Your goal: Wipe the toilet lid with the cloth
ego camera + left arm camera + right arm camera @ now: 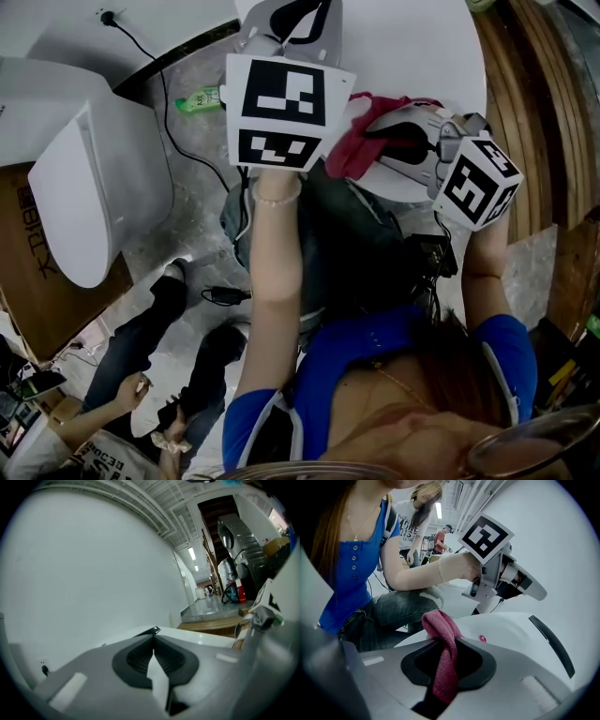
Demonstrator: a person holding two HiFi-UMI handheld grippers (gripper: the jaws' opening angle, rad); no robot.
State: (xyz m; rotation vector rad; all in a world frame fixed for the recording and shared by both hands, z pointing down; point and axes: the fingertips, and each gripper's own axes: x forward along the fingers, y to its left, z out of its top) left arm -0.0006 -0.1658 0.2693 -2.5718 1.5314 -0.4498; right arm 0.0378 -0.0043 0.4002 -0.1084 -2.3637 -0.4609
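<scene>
The white toilet lid fills the top of the head view. A dark red cloth lies bunched at its near edge, and my right gripper is shut on it. In the right gripper view the cloth runs down between the jaws of the right gripper and hangs over the lid. My left gripper is held over the lid to the left of the cloth, and the same left gripper shows beyond it. The left gripper is shut with nothing in it, pointed at a white wall.
A second white toilet unit stands to the left, beside a cardboard box. A green bottle and a black cable lie on the grey floor. Wooden steps run along the right. A person sits at lower left.
</scene>
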